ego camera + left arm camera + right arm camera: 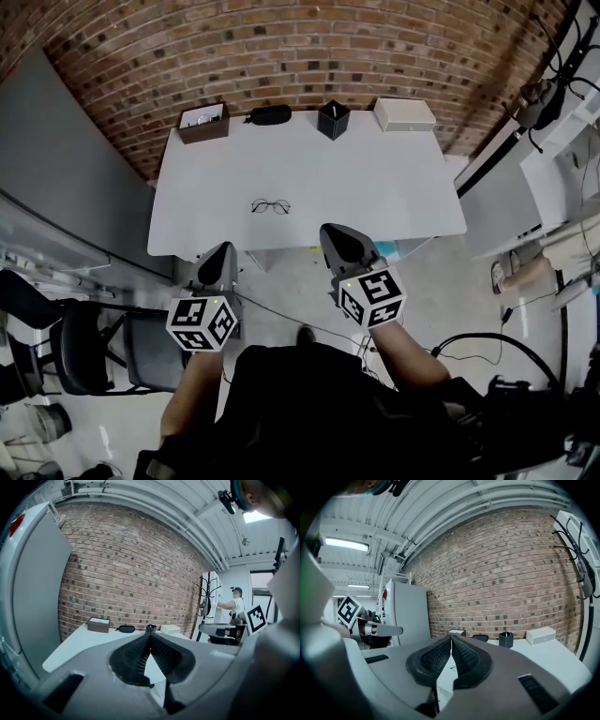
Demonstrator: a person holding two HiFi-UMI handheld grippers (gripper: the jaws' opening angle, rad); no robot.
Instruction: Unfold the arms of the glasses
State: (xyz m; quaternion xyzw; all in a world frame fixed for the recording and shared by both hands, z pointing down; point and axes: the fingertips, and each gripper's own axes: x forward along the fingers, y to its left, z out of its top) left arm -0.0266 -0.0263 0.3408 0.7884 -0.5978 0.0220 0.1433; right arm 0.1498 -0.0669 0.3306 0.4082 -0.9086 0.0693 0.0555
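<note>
Nearest: we hold left gripper point(220, 251) and right gripper point(336, 236) side by side, short of table's near edge; both sets of tongs pressed together, nothing between them

Beyond: white table point(394, 197); glasses point(270, 206) lie alone on near-middle, well apart from both grippers; arms too small to make out

Step in hand, as we judge: approach, glasses untouched

Next move calls for: part tongs, steady frame with one, catch arm with other

Far edge: brown box point(203, 122), black case point(270, 114), black cup point(333, 119), white box point(405, 113) in row
</note>
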